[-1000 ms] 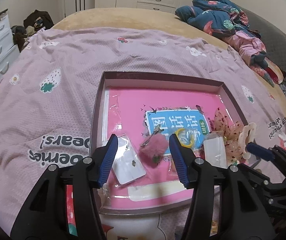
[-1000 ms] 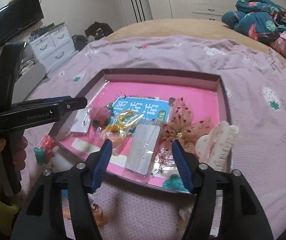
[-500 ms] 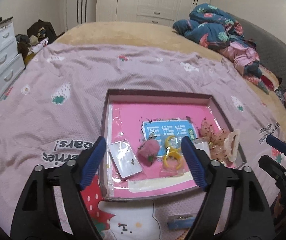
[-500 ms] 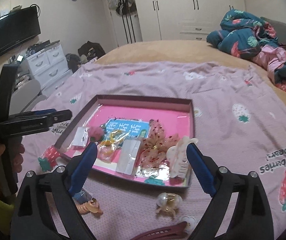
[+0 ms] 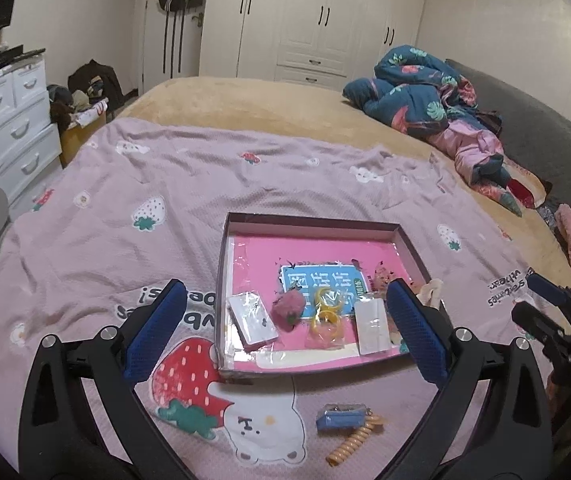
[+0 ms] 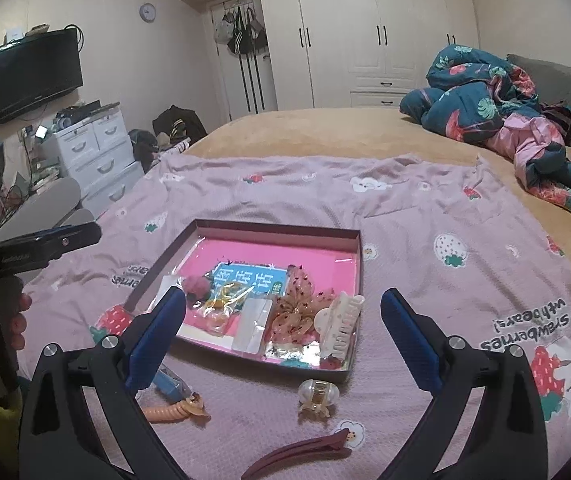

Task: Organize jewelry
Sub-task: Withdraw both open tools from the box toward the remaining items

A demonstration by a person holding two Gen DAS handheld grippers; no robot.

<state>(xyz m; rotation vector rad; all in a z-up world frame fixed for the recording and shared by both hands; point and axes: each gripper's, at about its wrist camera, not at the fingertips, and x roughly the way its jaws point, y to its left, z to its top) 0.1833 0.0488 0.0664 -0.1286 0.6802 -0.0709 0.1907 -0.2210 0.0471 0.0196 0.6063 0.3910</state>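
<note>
A bed under a pink strawberry blanket point(image 5: 133, 184) is carrying a shallow box point(image 5: 309, 222); the box is holding a fluffy pink clip point(image 5: 288, 309), yellow rings point(image 5: 327, 312), a sheer bow point(image 6: 297, 312) and a white claw clip point(image 6: 341, 322); the left hand-held gripper point(image 5: 285, 328) and right hand-held gripper point(image 6: 283, 334) are hanging above it, jaws having just been opening, now standing wide, with nothing gripped between them.

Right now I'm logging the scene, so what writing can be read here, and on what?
"strawberries with bears!" on the blanket, upside down to the camera.
Three large Chinese characters on the blue card in the box, upside down; too distorted to quote surely.
Small white brand print on the left gripper's arm, seen from the right wrist: too blurred to read.
Clock numerals: too small.
</note>
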